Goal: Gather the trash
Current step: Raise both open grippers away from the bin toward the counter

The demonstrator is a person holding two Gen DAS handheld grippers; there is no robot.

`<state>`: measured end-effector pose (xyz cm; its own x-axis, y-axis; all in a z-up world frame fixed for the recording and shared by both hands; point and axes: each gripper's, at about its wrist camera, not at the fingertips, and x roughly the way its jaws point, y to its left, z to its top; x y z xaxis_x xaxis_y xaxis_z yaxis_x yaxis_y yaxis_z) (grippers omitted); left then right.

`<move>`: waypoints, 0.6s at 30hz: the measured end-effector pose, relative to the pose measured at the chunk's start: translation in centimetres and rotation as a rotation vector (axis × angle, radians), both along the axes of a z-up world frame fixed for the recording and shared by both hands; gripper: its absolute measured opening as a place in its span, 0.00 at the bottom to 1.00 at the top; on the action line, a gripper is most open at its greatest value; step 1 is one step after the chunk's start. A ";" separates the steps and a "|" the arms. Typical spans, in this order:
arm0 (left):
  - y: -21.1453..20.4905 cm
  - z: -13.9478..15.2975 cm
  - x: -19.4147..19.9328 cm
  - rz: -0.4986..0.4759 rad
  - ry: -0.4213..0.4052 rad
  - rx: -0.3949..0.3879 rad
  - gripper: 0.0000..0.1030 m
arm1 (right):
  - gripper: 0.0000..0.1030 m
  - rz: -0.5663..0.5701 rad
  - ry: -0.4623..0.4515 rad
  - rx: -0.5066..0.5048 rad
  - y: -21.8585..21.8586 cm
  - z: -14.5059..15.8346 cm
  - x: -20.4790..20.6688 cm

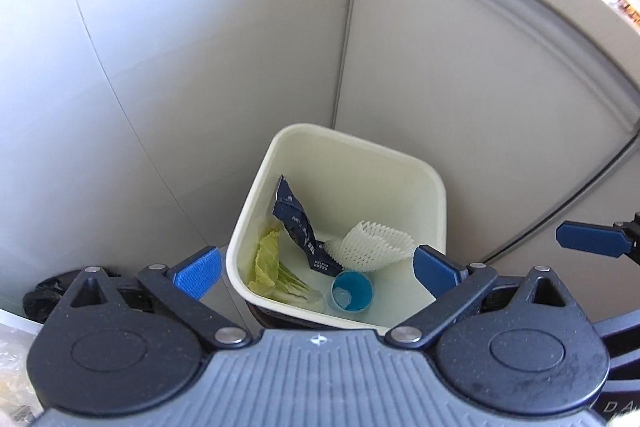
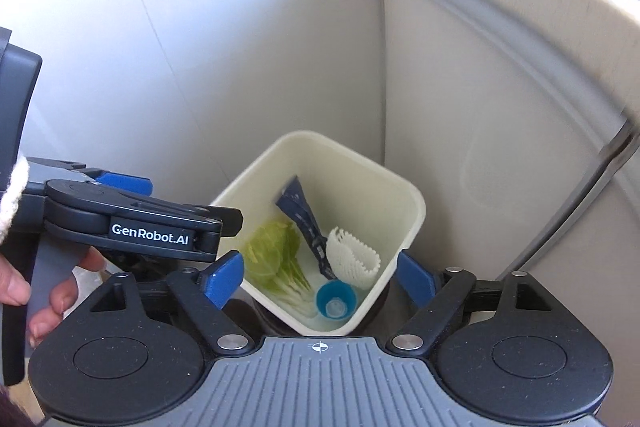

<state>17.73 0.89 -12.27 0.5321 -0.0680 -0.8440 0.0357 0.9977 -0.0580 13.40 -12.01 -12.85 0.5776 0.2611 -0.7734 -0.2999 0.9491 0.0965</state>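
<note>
Partly hidden: bin [image 1: 434,187] near rim | left claw [image 1: 316,269] spread, empty

One bin [image 1: 438,187], one blue wrapper [image 1: 298,223], one lettuce leaf [image 1: 270,263], one foam net [image 1: 372,245], one blue cup [image 1: 352,293]

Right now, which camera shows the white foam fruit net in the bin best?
The left wrist view: the foam net lies broadside, mesh fully visible. The right wrist view shows it curled, smaller, partly edge-on.
</note>
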 end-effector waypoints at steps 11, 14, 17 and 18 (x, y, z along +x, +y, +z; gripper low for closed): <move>0.0 6.1 -1.4 -0.030 -0.107 -0.004 0.99 | 0.88 0.013 -0.100 0.001 -0.8 6.7 -2.1; -0.3 7.6 -1.6 -0.048 -0.139 -0.002 0.99 | 0.90 0.006 -0.129 0.017 -1.5 8.8 -2.2; -0.7 9.0 -1.8 -0.068 -0.167 0.000 0.99 | 0.93 -0.003 -0.157 0.018 -2.0 10.6 -2.2; -0.8 9.4 -1.8 -0.075 -0.172 -0.002 0.99 | 0.93 -0.009 -0.165 0.015 -2.1 10.6 -2.0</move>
<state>15.92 0.10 -2.92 0.6622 -0.1147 -0.7405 0.1197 0.9917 -0.0465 11.44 -14.09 -2.21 0.6991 0.2658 -0.6638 -0.3041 0.9507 0.0605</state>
